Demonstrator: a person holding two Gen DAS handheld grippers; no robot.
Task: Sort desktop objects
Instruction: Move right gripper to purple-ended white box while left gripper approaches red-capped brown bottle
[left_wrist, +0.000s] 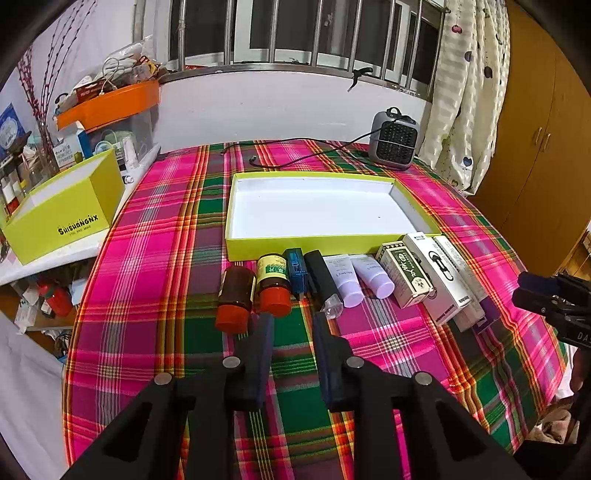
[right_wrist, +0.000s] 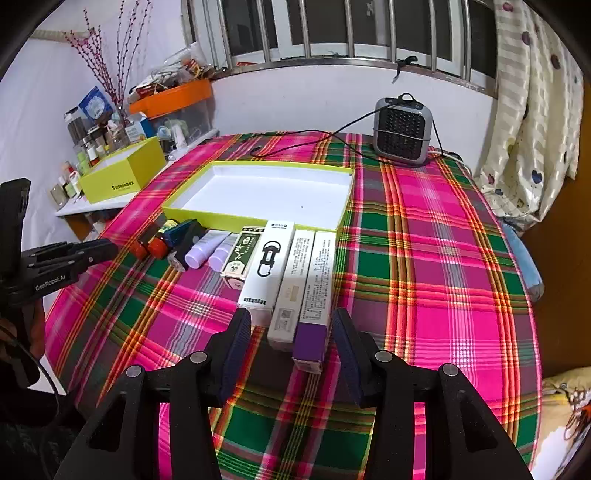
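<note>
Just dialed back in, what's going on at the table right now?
Sorting hasn't visibly started. The yellow-green tray holds nothing, and the items lie in a row before it: red-capped bottles, lavender tubes and long boxes. The left gripper is open near the bottles, holding nothing. The right gripper is open with its fingers either side of the long boxes' near ends, not gripping.

A woven plaid cloth (left_wrist: 155, 221) covers the desk, matt and soft. Ahead of the left hand-held gripper (left_wrist: 293, 319), matt black plastic with ribbed pads, lie glossy brown bottles (left_wrist: 236, 288). Beyond them sits a smooth card tray (left_wrist: 258, 248), white inside.
</note>
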